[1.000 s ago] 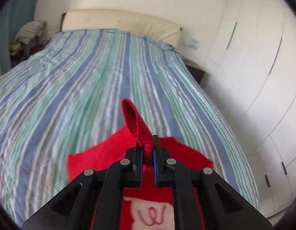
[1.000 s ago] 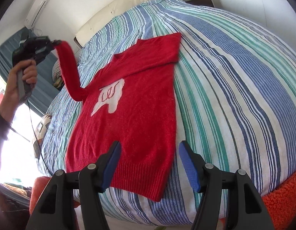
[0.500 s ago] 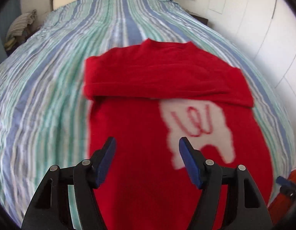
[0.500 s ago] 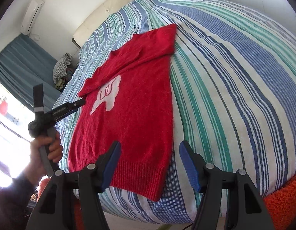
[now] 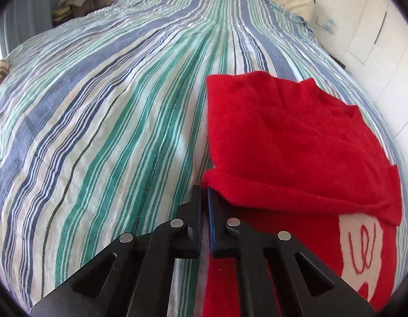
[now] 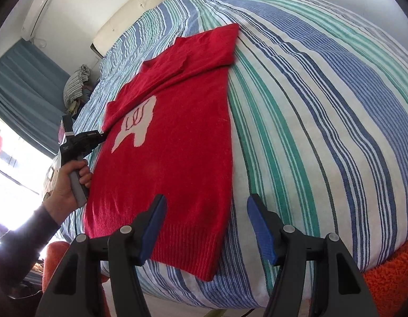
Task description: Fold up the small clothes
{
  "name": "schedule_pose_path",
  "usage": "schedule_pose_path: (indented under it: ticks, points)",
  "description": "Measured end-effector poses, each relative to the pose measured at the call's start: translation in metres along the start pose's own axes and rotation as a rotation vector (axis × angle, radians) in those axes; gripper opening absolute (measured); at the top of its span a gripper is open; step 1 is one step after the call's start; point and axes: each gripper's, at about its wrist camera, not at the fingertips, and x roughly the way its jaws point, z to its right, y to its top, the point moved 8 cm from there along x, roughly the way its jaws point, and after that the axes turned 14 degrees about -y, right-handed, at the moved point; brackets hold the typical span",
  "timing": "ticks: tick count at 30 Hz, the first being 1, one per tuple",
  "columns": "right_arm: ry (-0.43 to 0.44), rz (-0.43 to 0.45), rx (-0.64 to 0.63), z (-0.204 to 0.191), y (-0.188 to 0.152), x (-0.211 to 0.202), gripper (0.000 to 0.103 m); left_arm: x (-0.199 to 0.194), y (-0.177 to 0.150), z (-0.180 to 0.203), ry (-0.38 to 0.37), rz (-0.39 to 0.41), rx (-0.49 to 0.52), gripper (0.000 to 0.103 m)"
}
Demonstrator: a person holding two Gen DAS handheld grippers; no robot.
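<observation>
So the red sweater [image 6: 175, 142] is laid out flat on the striped bedspread [image 6: 323, 111], running lengthwise from its ribbed hem at the foot edge of the bed up toward the headboard end, with both sleeves already folded across the chest just above the white patch [image 6: 136, 121]. The thing the next move hangs on, I'd say, is that long axis: the sweater's length runs straight away from the right gripper [image 6: 206, 227], so a hem-to-collar fold would go along that line, and you'd want one pinch on each side edge. The right gripper hangs over the hem corner nearest the foot edge, fingers spread wide with nothing between them, and the hem's right-hand corner sits just below and between the blue pads [image 6: 259, 227]. The left gripper [image 5: 204, 198] is way closer to the action up top: it's down at the sweater's left edge, right at the folded sleeve's bend [image 5: 217, 182], fingers drawn almost together. In the left wrist view the red cloth touches the tip of the right-hand finger, but I honestly can't tell whether any fabric is actually pinched in that slit or it's just nosing up against it. From the right wrist view you can see the left hand [image 6: 68, 182] holding its grip by that same side edge. My guess is the sleeve stage is done and the lengthwise fold isn't started yet.
</observation>
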Motion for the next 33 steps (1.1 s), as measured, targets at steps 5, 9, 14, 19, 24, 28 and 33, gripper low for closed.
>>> schedule_pose_path:
  ticks: [5, 9, 14, 19, 24, 28, 33]
  points:
    - [0.108, 0.060, -0.055, -0.043, 0.094, -0.012, 0.063, -0.005, -0.003, -0.006, -0.039, 0.019, -0.040, 0.007]
    - [0.147, 0.137, -0.045, -0.076, 0.173, -0.010, 0.063, -0.026, -0.012, -0.021, -0.111, 0.010, -0.140, 0.007]
    - [0.208, 0.076, -0.094, -0.135, 0.197, 0.025, 0.063, -0.064, 0.007, -0.024, -0.158, 0.079, -0.164, 0.016]
    - [0.256, 0.020, -0.100, -0.160, 0.153, 0.044, 0.063, -0.054, 0.055, 0.015, -0.170, 0.139, -0.060, 0.056]
    - [0.210, -0.023, -0.138, -0.132, 0.103, 0.042, 0.063, 0.003, 0.002, 0.013, -0.074, -0.082, 0.040, 0.035]
    - [0.150, -0.042, -0.133, -0.092, 0.071, 0.038, 0.063, -0.013, -0.016, 0.004, -0.118, -0.029, -0.015, 0.035]
    - [0.107, -0.013, -0.114, -0.061, 0.044, 0.022, 0.063, -0.023, -0.021, 0.007, -0.118, -0.068, -0.041, 0.039]
